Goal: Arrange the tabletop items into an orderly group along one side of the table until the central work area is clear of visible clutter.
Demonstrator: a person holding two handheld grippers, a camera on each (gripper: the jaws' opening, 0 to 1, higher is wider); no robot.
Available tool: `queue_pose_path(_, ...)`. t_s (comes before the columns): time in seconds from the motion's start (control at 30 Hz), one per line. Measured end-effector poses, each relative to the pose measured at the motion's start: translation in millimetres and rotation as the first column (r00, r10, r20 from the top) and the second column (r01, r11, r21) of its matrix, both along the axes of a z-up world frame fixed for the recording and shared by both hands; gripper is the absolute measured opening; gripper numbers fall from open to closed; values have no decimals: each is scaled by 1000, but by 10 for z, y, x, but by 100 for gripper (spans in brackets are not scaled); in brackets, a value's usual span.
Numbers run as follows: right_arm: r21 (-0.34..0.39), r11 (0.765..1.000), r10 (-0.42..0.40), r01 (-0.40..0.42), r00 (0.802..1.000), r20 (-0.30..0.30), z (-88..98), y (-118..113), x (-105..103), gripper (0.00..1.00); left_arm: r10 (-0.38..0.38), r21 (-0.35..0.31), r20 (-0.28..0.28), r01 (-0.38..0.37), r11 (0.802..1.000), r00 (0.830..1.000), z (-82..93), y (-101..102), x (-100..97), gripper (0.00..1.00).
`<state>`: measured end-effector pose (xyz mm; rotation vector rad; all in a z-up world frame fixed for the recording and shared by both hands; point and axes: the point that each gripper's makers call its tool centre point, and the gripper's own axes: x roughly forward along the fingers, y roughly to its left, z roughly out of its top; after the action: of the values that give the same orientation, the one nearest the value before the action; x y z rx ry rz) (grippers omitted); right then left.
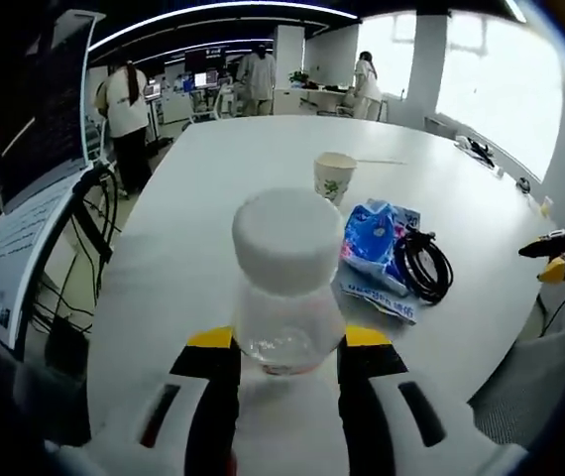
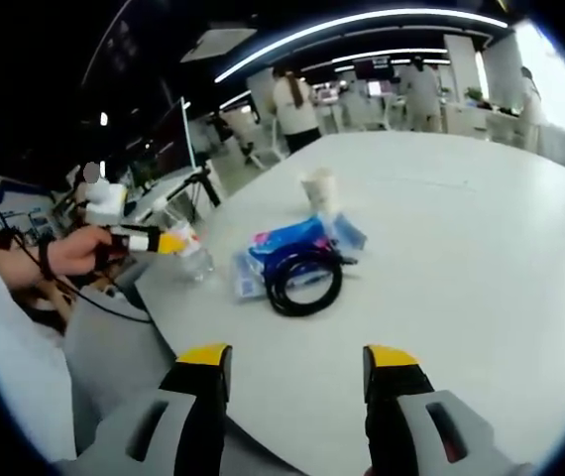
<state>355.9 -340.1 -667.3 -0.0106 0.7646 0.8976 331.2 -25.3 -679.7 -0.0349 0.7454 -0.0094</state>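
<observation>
Four loose items share the round white desk (image 1: 263, 149): a clear plastic bottle with a white screw cap (image 1: 287, 283), a pale paper cup with a green print (image 1: 334, 176), a blue-and-white soft plastic packet (image 1: 377, 243) and a coiled black cable (image 1: 423, 266).

In the left gripper view the left claw (image 1: 289, 355) has its yellow-tipped jaws on either side of the bottle's base, apparently pinching it; the bottle stands upright near the desk's edge closest to the person. In the right gripper view the same bottle (image 2: 195, 260) appears at the far side, with the left claw (image 2: 176, 242) held by a hand (image 2: 69, 253). The right claw (image 2: 297, 359) is spread apart and empty, hovering over bare desk short of the cable (image 2: 302, 278) and packet (image 2: 282, 243), with the cup (image 2: 319, 188) beyond them.

The bottle looks nearly empty, so it is probably light, with thin walls that dent under a hard squeeze and a smooth surface that may slip; a low grip at the base, as now, leaves it top-heavy, so it should stay vertical when moved. The cup is likely light and easily crushed, best taken gently across its wall. The packet is soft and crinkly and will sag. The cable is floppy; catching both loops together should stop it uncoiling.
</observation>
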Motion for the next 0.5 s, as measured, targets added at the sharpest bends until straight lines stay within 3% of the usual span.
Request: queue_pose_path(0.5, -4, 999, -37, 37, 999, -7, -49, -113, -42, 54, -8, -4, 3, 8, 1000, 1000, -55, -4, 20, 37)
